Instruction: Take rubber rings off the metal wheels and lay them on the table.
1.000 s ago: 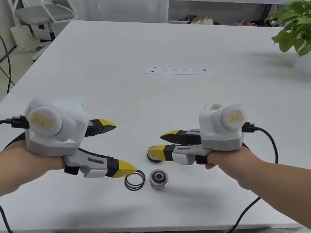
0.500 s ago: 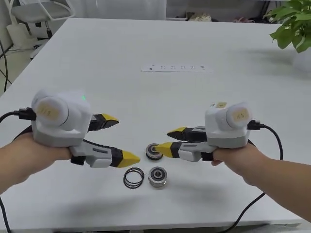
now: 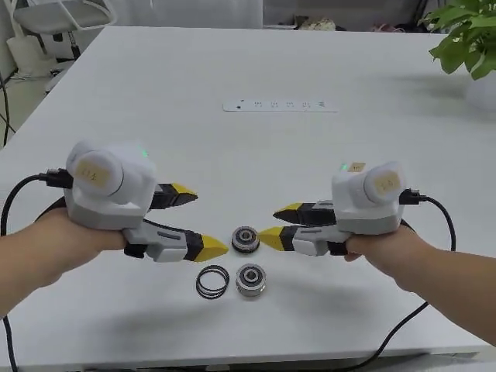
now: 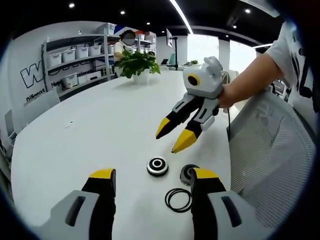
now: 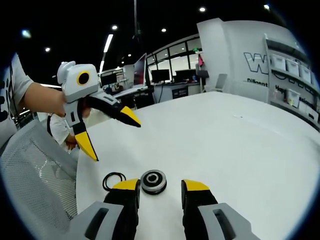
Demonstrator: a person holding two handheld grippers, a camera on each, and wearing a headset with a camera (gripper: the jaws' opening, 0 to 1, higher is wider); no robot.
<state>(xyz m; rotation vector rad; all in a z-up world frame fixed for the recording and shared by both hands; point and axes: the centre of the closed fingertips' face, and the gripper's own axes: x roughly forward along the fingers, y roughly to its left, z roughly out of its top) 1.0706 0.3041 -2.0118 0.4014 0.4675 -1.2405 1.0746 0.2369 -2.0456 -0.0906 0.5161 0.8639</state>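
Two metal wheels lie near the table's front edge. The farther wheel (image 3: 246, 239) (image 4: 157, 166) (image 5: 153, 181) has a dark rim. The nearer wheel (image 3: 250, 280) (image 4: 187, 173) looks bare grey and sits partly behind a jaw in the left gripper view. A few black rubber rings (image 3: 212, 280) (image 4: 178, 199) (image 5: 114, 180) lie flat just left of it. My left gripper (image 3: 200, 221) (image 4: 154, 175) (image 5: 114, 139) is open, left of the wheels. My right gripper (image 3: 271, 224) (image 5: 161, 186) (image 4: 172, 139) is open and empty, its tips just right of the farther wheel.
A white power strip (image 3: 279, 106) lies mid-table. A potted plant (image 3: 465, 39) (image 4: 135, 62) stands at the far right corner. A chair (image 3: 58, 19) is beyond the far left corner. The table's front edge (image 3: 232, 358) runs close behind the wheels.
My right gripper has drawn back to the right, uncovering the farther wheel that its lower jaw hid. My left gripper has edged up and right. The rings and nearer wheel stay put.
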